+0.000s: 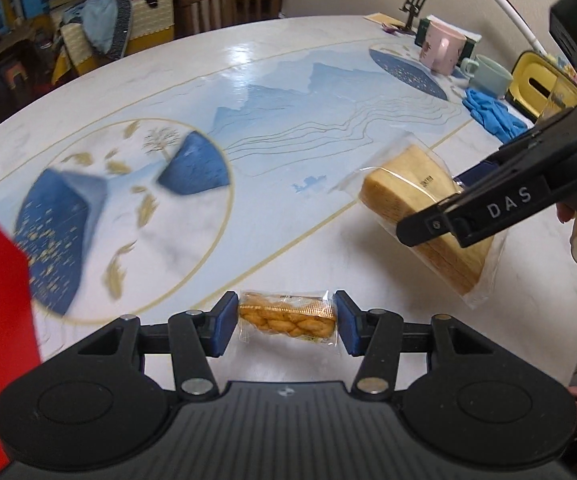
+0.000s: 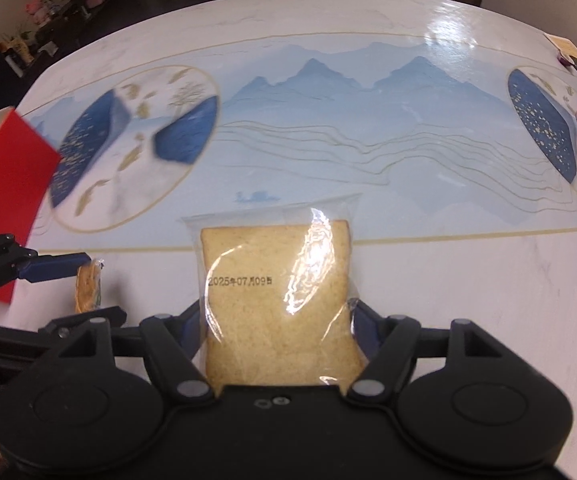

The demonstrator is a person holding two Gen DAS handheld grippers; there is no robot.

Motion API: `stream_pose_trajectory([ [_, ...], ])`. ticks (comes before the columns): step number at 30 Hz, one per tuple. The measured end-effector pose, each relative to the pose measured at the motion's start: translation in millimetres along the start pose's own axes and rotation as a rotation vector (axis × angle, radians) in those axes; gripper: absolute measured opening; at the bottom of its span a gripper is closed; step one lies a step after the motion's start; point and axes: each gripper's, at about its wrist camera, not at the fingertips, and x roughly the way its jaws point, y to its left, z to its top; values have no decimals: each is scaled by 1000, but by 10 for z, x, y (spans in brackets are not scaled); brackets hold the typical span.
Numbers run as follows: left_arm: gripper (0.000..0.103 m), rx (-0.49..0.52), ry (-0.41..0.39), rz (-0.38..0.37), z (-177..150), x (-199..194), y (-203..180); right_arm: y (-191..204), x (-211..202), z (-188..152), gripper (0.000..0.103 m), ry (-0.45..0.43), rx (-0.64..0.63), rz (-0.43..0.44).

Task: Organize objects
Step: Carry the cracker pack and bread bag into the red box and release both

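The left gripper [image 1: 286, 322] clamps a small wrapped braided pastry [image 1: 287, 316] between its blue fingers [image 1: 224, 322], lifted above the tabletop [image 1: 288, 92]. The right gripper [image 2: 278, 332] grips a clear bag of sliced bread [image 2: 274, 292] by its sides; its fingers are mostly hidden behind the bag. The bread is pale tan, date-stamped, with glare across the plastic. A red box [image 2: 6, 184] is cut off at the left edge and blurred.

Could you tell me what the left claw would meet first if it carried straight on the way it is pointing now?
Probably the table top. The left claw, shut on the wrapped biscuit pack, points steeply down at bare patterned surface. Nothing else seems to lie ahead, though depth is hard to judge.
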Motion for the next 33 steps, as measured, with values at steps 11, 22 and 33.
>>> stream_pose_trajectory([
  [11,50,-61,-65,30,-224,-774,387,687,-384,-31,72,-37,-134,59],
  [22,51,-40,-113,105,-457,-1397,987,1743,-593,202,72,-97,-292,116],
  [33,51,-74,-119,179,-728,-1754,1744,2774,-554,537,72,-155,-369,155],
])
